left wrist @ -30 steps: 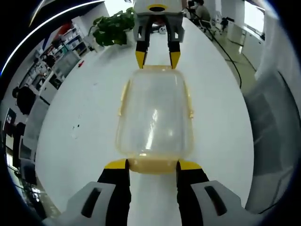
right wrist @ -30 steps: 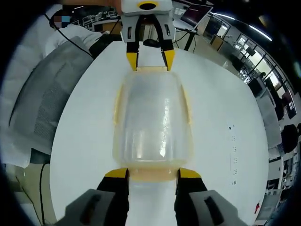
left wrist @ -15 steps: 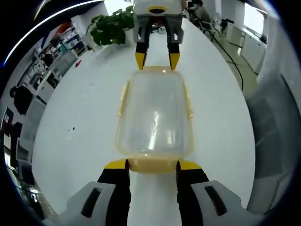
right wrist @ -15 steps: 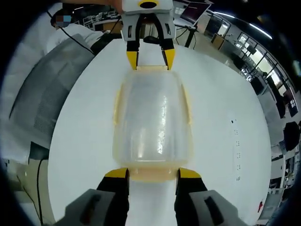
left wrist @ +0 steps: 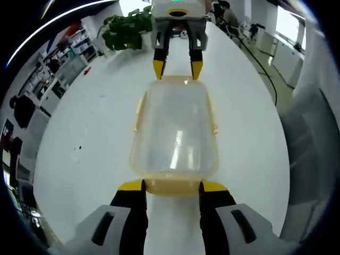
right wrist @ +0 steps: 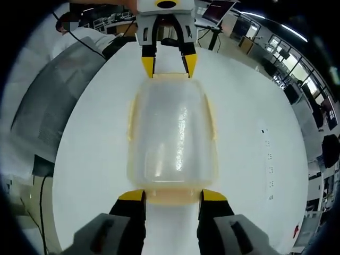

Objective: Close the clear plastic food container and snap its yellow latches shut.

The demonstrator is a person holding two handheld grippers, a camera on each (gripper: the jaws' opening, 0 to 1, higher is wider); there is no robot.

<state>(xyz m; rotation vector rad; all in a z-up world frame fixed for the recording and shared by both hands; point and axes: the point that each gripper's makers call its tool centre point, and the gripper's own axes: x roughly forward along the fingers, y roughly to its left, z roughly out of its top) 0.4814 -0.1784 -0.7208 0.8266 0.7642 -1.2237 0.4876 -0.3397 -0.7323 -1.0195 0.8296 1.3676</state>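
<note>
Your left gripper (left wrist: 172, 185) and right gripper (right wrist: 172, 195), jaws apart, bracket the clear rectangular plastic container (left wrist: 175, 130); press unevenly and it'll skid.

**Open-plan office around a white desk**

A white desk (left wrist: 95, 122) fills the middle. A leafy potted plant (left wrist: 126, 29) stands at its far end, shelving (left wrist: 64, 69) to one side. A cable (left wrist: 260, 69) trails along the floor. Monitors (right wrist: 220, 13) and ceiling strip lights (right wrist: 268, 24) appear in the right gripper view.
</note>
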